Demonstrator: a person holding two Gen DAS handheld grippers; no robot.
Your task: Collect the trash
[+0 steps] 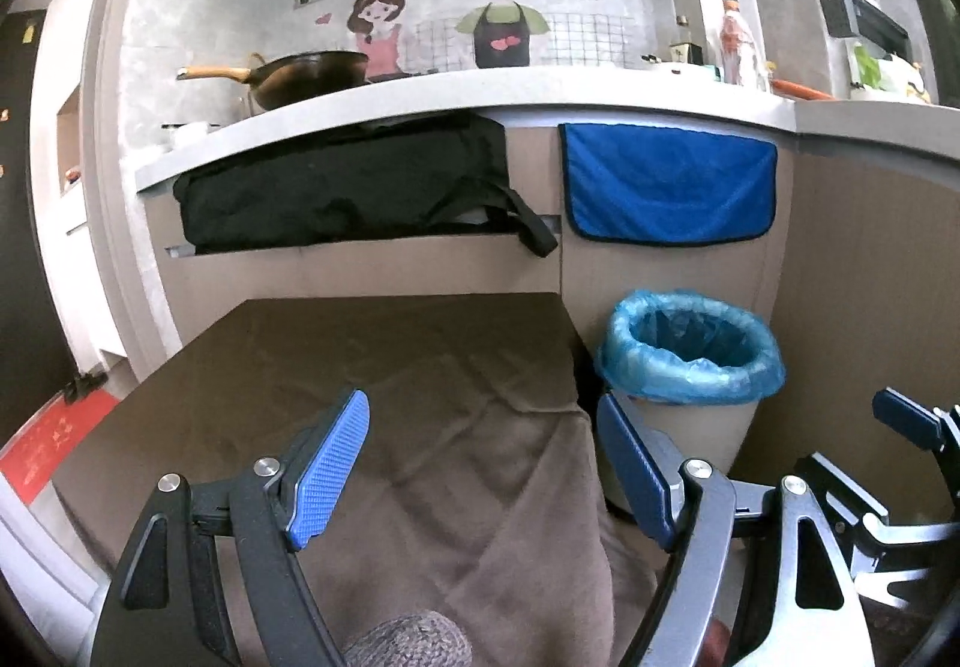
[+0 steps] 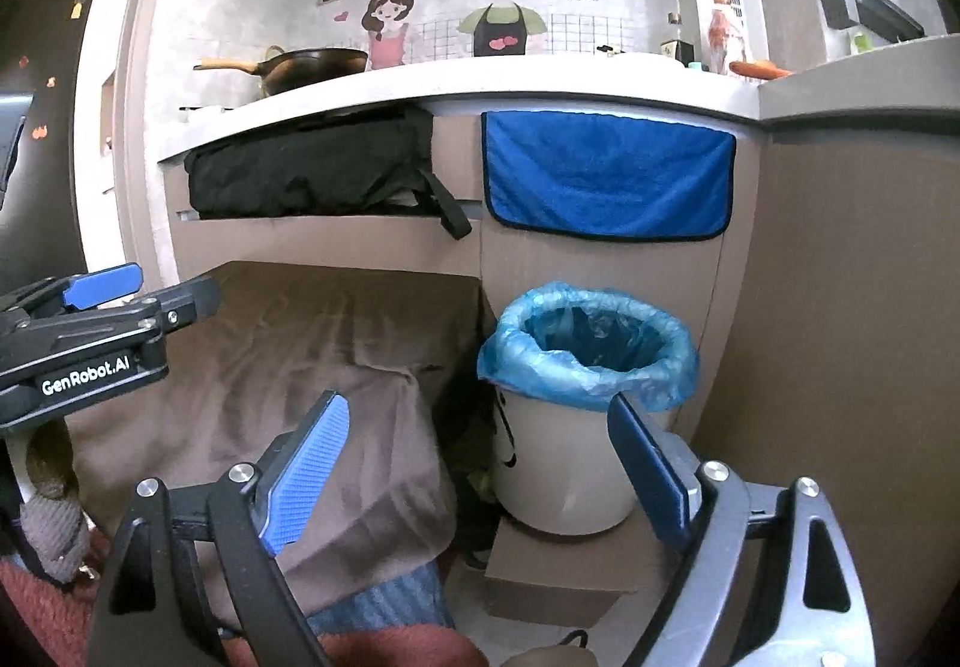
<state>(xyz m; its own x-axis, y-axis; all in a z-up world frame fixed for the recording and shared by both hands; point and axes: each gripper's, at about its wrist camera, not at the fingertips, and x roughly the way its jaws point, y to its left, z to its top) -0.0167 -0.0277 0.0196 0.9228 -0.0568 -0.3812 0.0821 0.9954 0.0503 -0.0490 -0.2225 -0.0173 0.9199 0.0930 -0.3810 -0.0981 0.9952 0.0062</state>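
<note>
A white trash bin lined with a blue plastic bag (image 1: 690, 349) stands on the floor to the right of a low table covered with a brown cloth (image 1: 384, 361). It also shows in the right wrist view (image 2: 591, 349), on a cardboard box (image 2: 558, 577). My left gripper (image 1: 480, 463) is open and empty above the table's right part. My right gripper (image 2: 480, 469) is open and empty, between the table edge and the bin. The right gripper shows at the right edge of the left wrist view (image 1: 912, 421). No loose trash is visible on the cloth (image 2: 288, 361).
A kitchen counter (image 1: 480, 96) runs behind, with a black wok (image 1: 300, 75) and bottles (image 1: 735, 48) on it. A black bag (image 1: 348, 187) and a blue towel (image 1: 666, 187) hang on the cabinet front. A red mat (image 1: 54, 445) lies at left.
</note>
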